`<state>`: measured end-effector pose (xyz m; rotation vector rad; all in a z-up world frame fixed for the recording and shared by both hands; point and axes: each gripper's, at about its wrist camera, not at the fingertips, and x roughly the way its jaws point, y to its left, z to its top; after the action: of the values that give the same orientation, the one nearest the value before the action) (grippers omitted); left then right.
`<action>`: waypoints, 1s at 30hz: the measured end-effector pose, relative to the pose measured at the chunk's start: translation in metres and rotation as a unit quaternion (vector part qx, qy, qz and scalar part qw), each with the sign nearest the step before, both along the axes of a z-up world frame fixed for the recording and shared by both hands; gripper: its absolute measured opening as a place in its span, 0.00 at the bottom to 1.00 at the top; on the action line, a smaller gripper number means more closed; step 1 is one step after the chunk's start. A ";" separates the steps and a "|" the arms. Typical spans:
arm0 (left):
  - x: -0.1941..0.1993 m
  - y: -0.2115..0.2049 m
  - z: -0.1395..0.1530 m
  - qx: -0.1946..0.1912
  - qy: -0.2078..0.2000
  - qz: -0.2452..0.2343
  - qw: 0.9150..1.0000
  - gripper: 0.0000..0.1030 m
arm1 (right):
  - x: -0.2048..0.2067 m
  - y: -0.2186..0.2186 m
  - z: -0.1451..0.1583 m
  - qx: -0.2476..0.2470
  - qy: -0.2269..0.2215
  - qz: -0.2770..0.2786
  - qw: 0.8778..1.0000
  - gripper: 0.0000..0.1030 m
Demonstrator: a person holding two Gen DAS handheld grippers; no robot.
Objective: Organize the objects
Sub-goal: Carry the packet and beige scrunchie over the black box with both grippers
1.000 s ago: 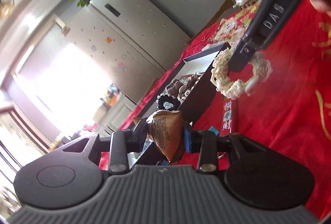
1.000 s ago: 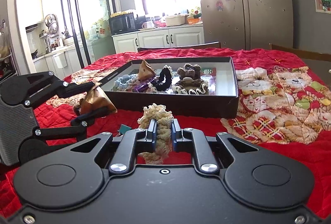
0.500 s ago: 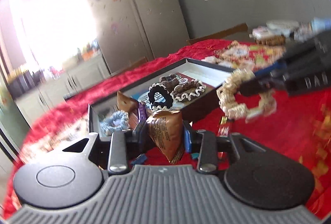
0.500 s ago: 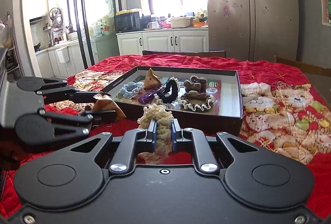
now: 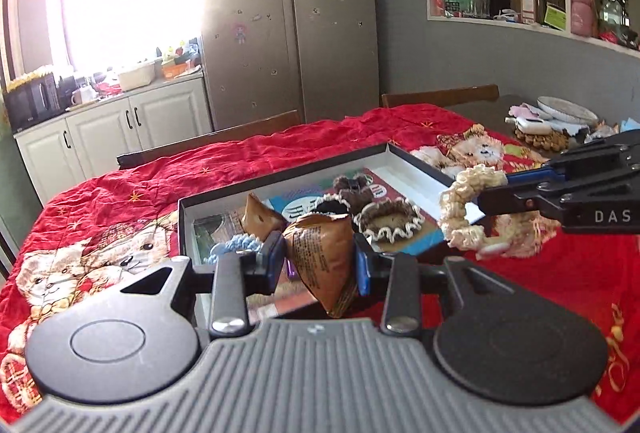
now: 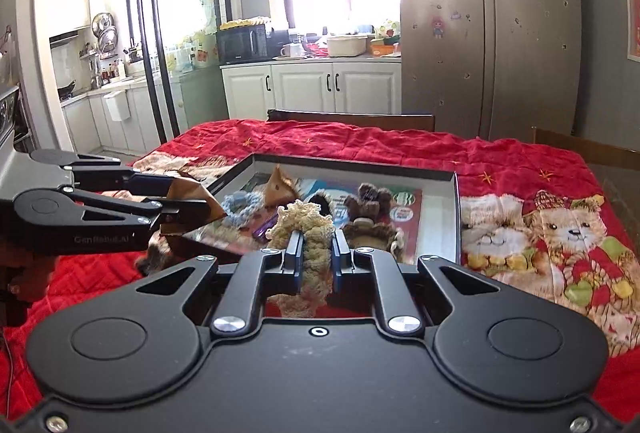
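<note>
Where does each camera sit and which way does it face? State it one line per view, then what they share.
Left wrist: on the left gripper, facing the tray and fridge; it grips a brown packet.
Right wrist: on the right gripper, facing the tray and kitchen; it grips a cream scrunchie.
Shared: tray, both grippers, packet, scrunchie.

Left wrist view: mounted low behind the left gripper (image 5: 320,261), facing along its fingers toward the black tray (image 5: 288,175) at frame centre, fridge (image 5: 288,13) beyond, upper middle. Right wrist view: likewise close behind the right gripper (image 6: 316,253), aimed at the same tray (image 6: 456,213), seemingly from further right. Shared by both: tray, red tablecloth (image 6: 400,143), fridge, white cabinets (image 5: 120,129), each other's gripper at frame edge.
</note>
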<state>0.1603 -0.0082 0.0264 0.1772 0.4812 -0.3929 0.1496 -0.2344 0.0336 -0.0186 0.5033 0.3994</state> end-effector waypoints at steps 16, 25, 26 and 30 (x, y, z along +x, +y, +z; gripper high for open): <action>0.104 -0.040 0.003 -0.026 0.045 0.002 0.999 0.39 | 0.117 -0.017 -0.009 -0.018 0.021 -0.093 0.995 0.13; 0.165 -0.056 -0.022 -0.012 0.074 0.035 0.997 0.39 | 0.171 -0.023 -0.040 -0.015 0.045 -0.122 0.991 0.13; 0.170 -0.058 -0.024 -0.010 0.076 0.039 0.996 0.39 | 0.175 -0.023 -0.043 -0.013 0.048 -0.126 0.991 0.13; 0.186 -0.063 -0.031 0.001 0.078 0.048 0.996 0.39 | 0.189 -0.028 -0.055 0.006 0.061 -0.129 0.990 0.13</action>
<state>0.3467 -0.0716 -0.0048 0.1253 0.6406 -0.3126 0.3382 -0.2625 -0.0212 0.0835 0.6165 0.1511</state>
